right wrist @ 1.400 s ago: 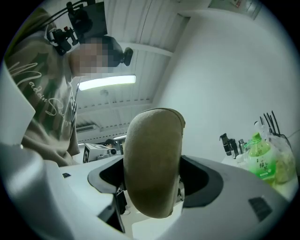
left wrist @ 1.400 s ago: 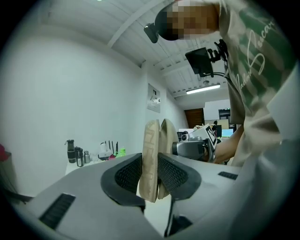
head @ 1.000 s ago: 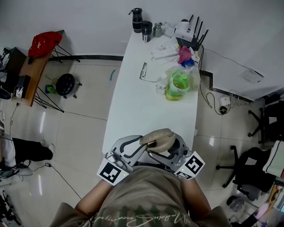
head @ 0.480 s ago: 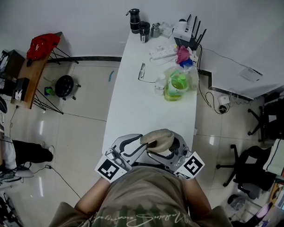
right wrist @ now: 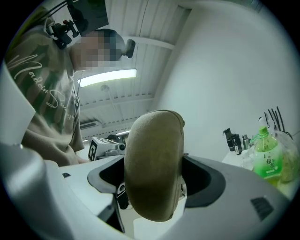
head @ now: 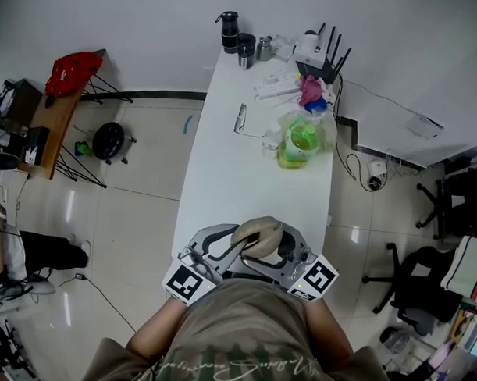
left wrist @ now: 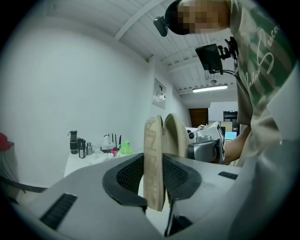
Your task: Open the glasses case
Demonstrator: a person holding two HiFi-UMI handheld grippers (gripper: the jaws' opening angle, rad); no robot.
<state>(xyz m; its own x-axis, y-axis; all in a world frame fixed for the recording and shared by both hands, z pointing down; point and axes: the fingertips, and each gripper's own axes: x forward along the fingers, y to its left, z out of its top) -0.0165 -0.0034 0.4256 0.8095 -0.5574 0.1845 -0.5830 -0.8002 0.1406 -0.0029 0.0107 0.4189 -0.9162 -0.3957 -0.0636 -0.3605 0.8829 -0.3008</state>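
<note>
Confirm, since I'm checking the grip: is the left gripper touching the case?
Touching: the left gripper clamps the case; its view shows both pads against it.

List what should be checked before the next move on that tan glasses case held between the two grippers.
1. Left gripper clamped on one half of the glasses case: ok.
2. Right gripper clamped on the case's rounded body: ok.
3. Halves parted: only a narrow gap shows in the left gripper view: not ok.
4. Room to swing open: the case is held over the near end of the table, far from the green bottle and the eyeglasses: ok.
5. Anything inside that could fall out: cannot tell.
</note>
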